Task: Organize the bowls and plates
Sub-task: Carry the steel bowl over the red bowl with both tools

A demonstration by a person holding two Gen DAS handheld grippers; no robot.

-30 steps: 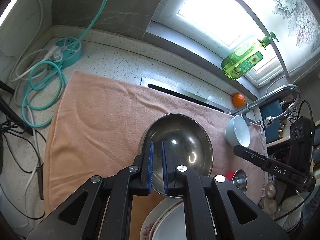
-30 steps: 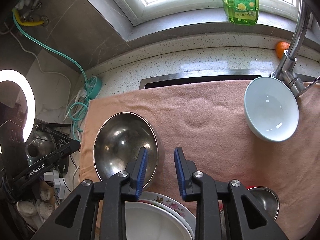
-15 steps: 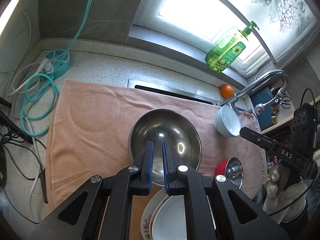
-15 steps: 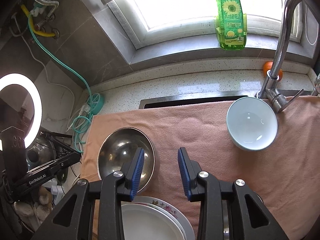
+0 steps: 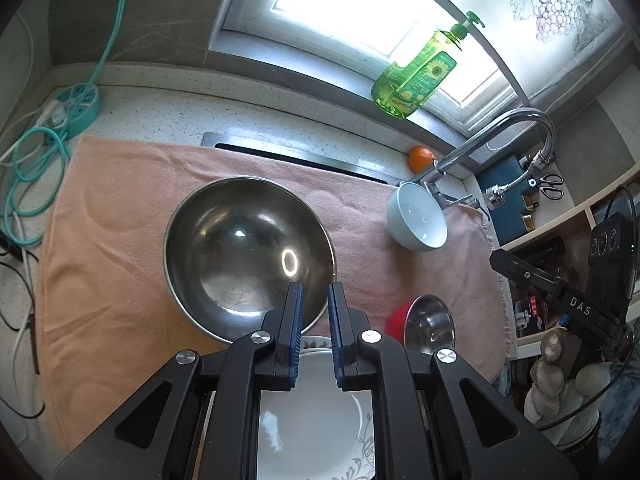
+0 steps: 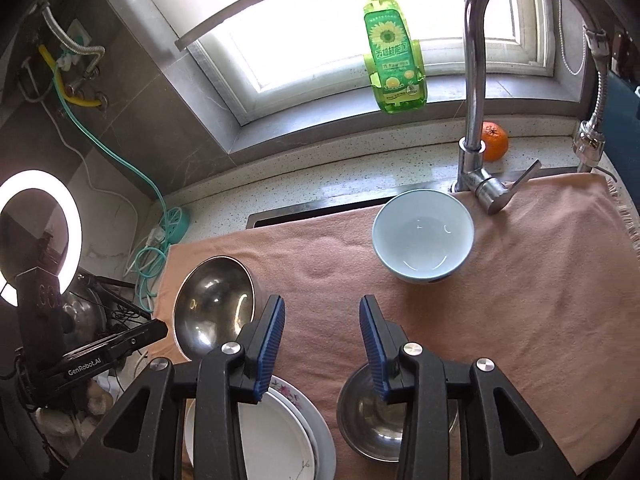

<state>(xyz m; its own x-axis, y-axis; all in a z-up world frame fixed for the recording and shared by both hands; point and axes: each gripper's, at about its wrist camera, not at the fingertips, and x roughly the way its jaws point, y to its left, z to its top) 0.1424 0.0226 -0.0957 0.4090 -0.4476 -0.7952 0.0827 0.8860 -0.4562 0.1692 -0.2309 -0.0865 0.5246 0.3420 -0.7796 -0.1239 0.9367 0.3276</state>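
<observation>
A large steel bowl (image 5: 248,256) sits on the peach towel (image 5: 112,264); it also shows in the right wrist view (image 6: 214,304). A white bowl (image 5: 418,218) (image 6: 423,234) stands by the faucet. A small steel bowl (image 5: 428,322) (image 6: 380,420) sits beside a red object (image 5: 396,320). Stacked white plates (image 5: 312,412) (image 6: 276,440) lie at the near edge. My left gripper (image 5: 315,300) hovers over the plates and the large bowl's near rim, jaws slightly apart and empty. My right gripper (image 6: 322,312) is open and empty above the towel.
A faucet (image 6: 476,80) rises at the right, with an orange (image 6: 495,141) behind it. A green soap bottle (image 6: 394,52) stands on the sill. A teal power strip (image 5: 78,108) and cables lie left. A ring light (image 6: 38,236) stands far left.
Both grippers have pulled back and risen. The left jaws have parted slightly, off the large bowl's rim. The right jaws have opened wider.
</observation>
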